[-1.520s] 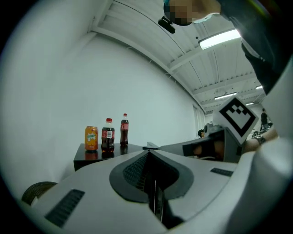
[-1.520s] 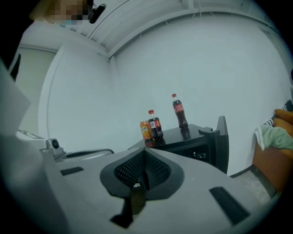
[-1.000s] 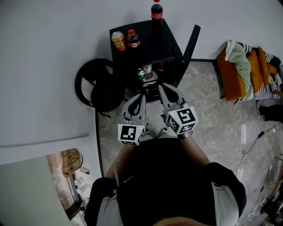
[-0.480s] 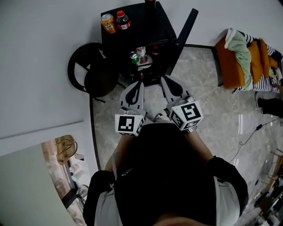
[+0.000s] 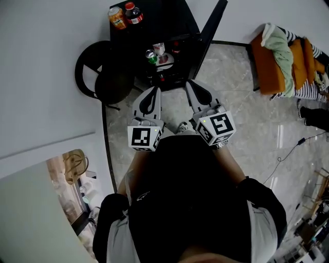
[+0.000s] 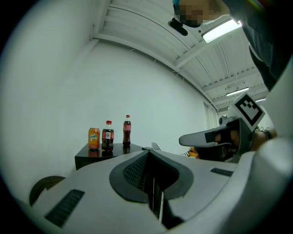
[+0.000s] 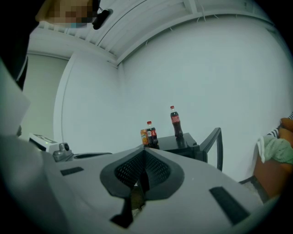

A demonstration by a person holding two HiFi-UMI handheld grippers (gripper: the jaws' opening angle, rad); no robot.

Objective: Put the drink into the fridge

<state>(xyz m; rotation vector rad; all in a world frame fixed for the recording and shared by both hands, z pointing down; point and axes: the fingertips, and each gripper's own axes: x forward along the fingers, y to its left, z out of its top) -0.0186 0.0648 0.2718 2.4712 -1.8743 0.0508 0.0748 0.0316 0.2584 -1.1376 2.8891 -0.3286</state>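
A black mini fridge (image 5: pixel 175 20) stands against the wall with its door (image 5: pixel 209 28) swung open. On its top sit an orange can (image 5: pixel 116 17) and a small cola bottle (image 5: pixel 133 12). Both gripper views show these plus a taller cola bottle (image 6: pixel 127 130) (image 7: pixel 176 122). Inside the fridge stands a green can (image 5: pixel 151 56) with other drinks beside it. My left gripper (image 5: pixel 153 90) and right gripper (image 5: pixel 188 84) point level at the fridge's lower front, side by side. Both are shut with nothing between the jaws.
A round black seat (image 5: pixel 103 77) stands left of the fridge by the white wall. An orange chair (image 5: pixel 272 64) piled with clothes is at the right. A cable (image 5: pixel 290 156) runs across the marble floor, and the person's dark torso fills the lower head view.
The fridge has slid up and left in the head view, and the tall bottle has left its top edge. Both grippers have drifted slightly up-left, still shut and empty.
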